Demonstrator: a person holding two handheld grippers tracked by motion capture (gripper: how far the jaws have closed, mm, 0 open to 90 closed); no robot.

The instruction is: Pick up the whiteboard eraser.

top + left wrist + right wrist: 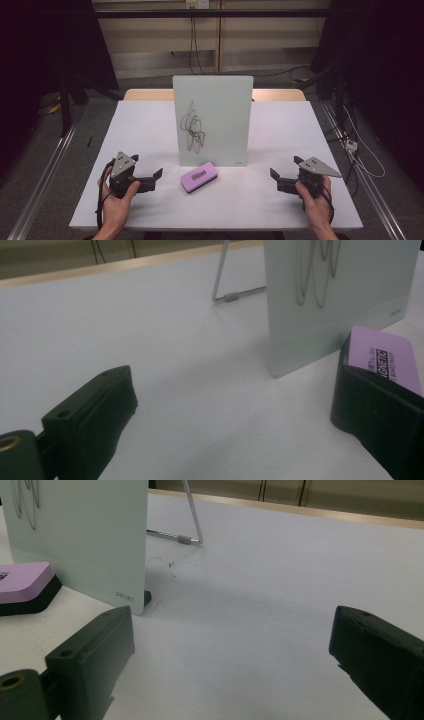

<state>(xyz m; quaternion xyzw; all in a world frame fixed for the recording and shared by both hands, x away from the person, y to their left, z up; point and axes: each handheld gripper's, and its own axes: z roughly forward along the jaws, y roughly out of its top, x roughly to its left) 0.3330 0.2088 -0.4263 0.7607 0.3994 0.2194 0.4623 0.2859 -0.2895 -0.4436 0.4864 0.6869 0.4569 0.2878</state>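
A pale glass writing board [212,120] stands upright on a wire stand in the middle of the white table [150,130], with a dark scribble [192,127] on its face. A purple eraser [198,176] with a black base lies flat just in front of it. My left gripper [152,172] rests to the left of the eraser, jaws open and empty. In the left gripper view the eraser [387,360] lies just beyond the right jaw, and the board [340,295] rises behind it. My right gripper [285,172] sits open and empty to the right. The right gripper view has the board [80,535] and eraser [25,582] at far left.
A wooden strip [145,94] runs along the table's far edge. Cables [360,150] trail on the floor to the right. Metal rails [45,170] flank the table. The wire stand [225,285] props the board from behind.
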